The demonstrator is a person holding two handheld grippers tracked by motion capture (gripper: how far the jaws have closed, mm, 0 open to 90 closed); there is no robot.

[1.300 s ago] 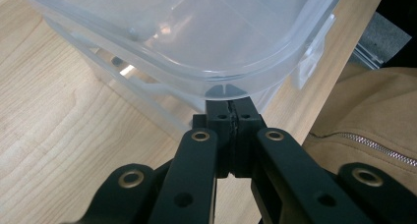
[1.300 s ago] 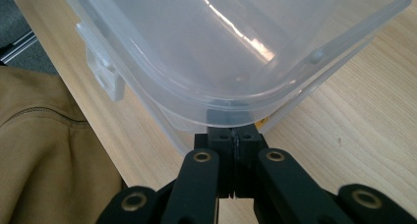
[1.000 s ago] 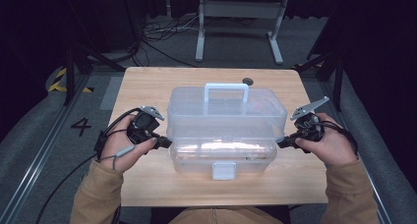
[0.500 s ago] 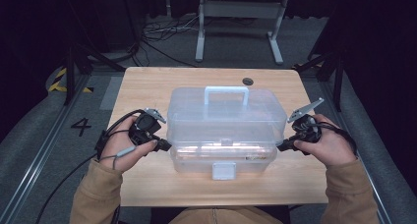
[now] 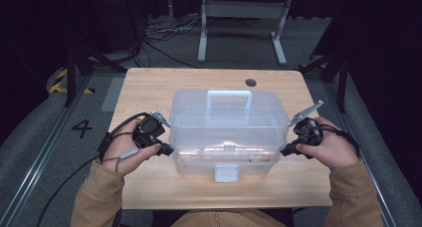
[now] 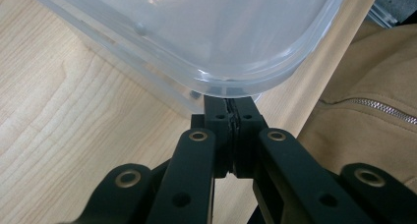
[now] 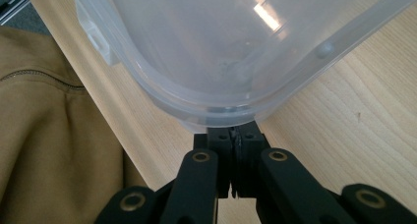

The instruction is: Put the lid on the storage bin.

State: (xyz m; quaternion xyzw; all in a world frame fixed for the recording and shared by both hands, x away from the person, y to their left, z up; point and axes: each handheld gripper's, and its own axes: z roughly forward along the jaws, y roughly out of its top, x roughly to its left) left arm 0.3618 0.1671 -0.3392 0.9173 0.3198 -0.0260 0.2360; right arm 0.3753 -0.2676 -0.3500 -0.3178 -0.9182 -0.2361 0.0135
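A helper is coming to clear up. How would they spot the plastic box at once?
Look at the wooden table: the box sits in its middle. It is see-through, with a white handle on its lid and a white latch on its near side.

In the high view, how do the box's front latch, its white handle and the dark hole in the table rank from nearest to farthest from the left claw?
From the left claw:
1. Front latch, low on the box's near wall.
2. White handle, on the lid's far side.
3. Dark hole, near the table's far edge.
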